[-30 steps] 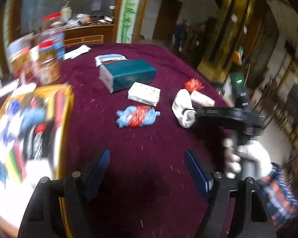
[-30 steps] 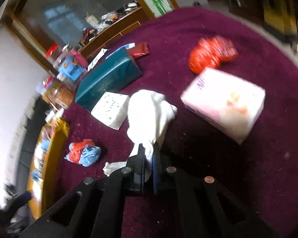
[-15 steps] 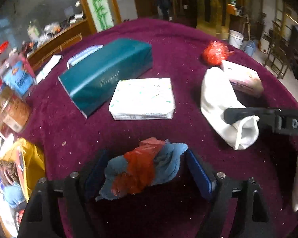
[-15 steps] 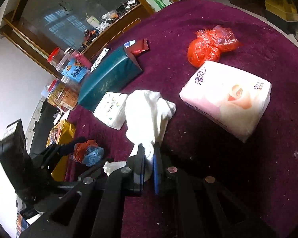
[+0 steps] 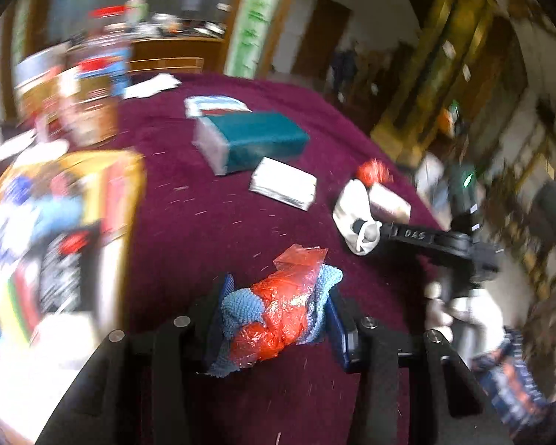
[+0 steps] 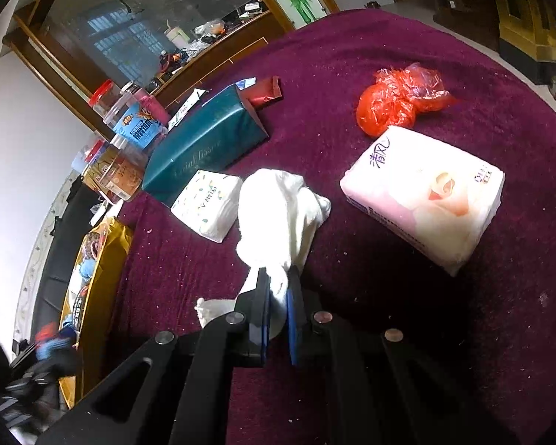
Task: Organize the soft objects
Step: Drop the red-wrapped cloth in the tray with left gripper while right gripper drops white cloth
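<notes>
A bundle of blue knitted cloth and red plastic (image 5: pixel 285 307) sits between the blue pads of my left gripper (image 5: pixel 280 296). Its jaws are closing and the pads squeeze the bundle, which hangs above the maroon tablecloth (image 5: pixel 204 230). My right gripper (image 6: pixel 278 285) is shut on the cuff of a white sock (image 6: pixel 278 215), whose body lies on the cloth ahead of it. The left wrist view shows that sock (image 5: pixel 352 215) and the right gripper (image 5: pixel 367 228) to the right. Blurred at the lower left of the right wrist view is the left gripper (image 6: pixel 52 341).
A yellow tray (image 5: pixel 129 170) full of mixed items stands at the table's left edge. A teal tissue box (image 6: pixel 204 148), a white tissue pack (image 6: pixel 207 204), a pink tissue pack (image 6: pixel 422 193) and a red plastic bag (image 6: pixel 396 100) lie around. Snack jars (image 6: pixel 129 129) stand at the back left.
My left gripper went forward over the blue and red bundle, closed on it and drew back with it towards the yellow tray. The right gripper kept still on the sock.
</notes>
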